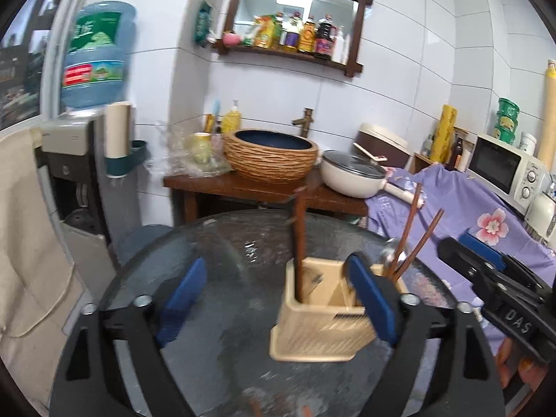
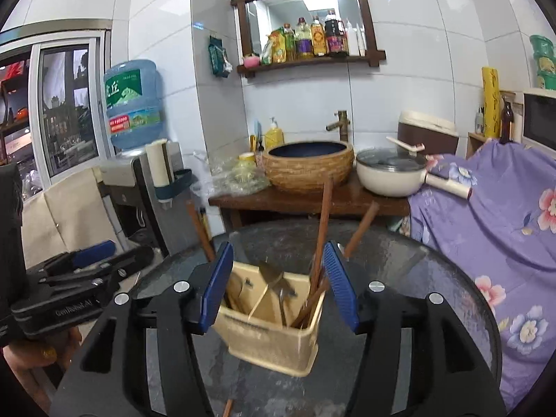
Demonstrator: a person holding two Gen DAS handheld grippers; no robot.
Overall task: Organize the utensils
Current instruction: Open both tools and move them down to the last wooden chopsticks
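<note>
Utensil holder [image 1: 323, 316], a beige plastic box with inner dividers, stands on a round dark glass table [image 1: 222, 250], and both hand-held grippers hover close over it. From the left wrist camera, the left gripper [image 1: 278, 299] has its blue-padded fingers [image 1: 184, 299] spread wide apart and grips nothing; the right-hand pad overlaps the holder's right side, though contact cannot be confirmed. From the right wrist camera, the right gripper [image 2: 279, 286] is also spread wide, its blue pads [image 2: 340, 288] flanking the holder [image 2: 274, 323] on either side without clamping it. Inside the holder, brown wooden chopsticks [image 2: 321, 239] lean upright in the right compartment, metal spoons [image 2: 281, 292] sit in the middle one, and another brown stick [image 1: 299, 239] stands in the left compartment. Beyond the table, a wooden counter carries a woven-sided basin [image 2: 307, 165] and a cream lidded pan [image 2: 391, 172]. A purple floral cloth [image 2: 486, 229] drapes to the right.
</note>
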